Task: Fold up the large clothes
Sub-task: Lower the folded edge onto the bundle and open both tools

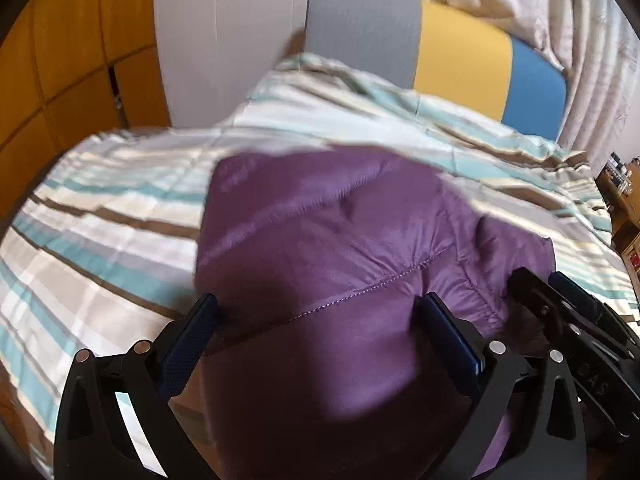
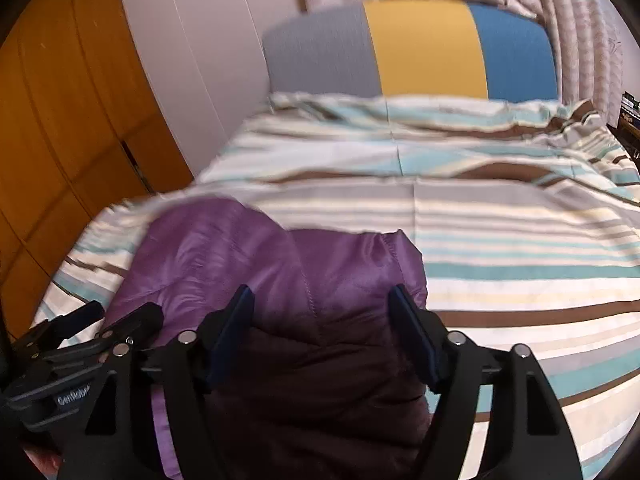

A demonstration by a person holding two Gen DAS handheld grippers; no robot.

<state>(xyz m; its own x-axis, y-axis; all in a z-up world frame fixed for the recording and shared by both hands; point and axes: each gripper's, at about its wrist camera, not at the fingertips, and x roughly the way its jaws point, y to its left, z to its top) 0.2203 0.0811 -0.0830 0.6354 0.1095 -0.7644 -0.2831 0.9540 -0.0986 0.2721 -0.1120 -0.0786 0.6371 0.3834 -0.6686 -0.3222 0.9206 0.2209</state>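
1. So there's a purple jacket (image 1: 360, 240), puffy and quilted, bunched up on a bed with a striped cover (image 1: 104, 232) in teal, brown, grey and cream.
2. The left gripper (image 1: 320, 308) has its fingers spread wide, one blue pad (image 1: 188, 344) on each side of the jacket's near edge. The fabric bulges up between them, but whether either pad actually presses on it is hard to call, the frame is a bit blurry.
3. Same deal on the right gripper (image 2: 322, 296): fingers wide apart, purple fabric sitting in the gap, its darker shaded part closest to the camera.
4. The two grippers are right beside each other. The right one shows at the lower right edge of the left view, and the left one shows at the lower left of the right view.
5. From the right camera the jacket (image 2: 248, 256) sits toward the left side of the bed, and the cover (image 2: 520, 248) stretches off bare to the right.
6. At the far end there's a headboard (image 2: 424, 48) in grey, yellow and blue panels, with pale curtains (image 2: 580, 40) behind it.
7. Orange-brown wardrobe doors (image 1: 68, 60) run along the left wall.
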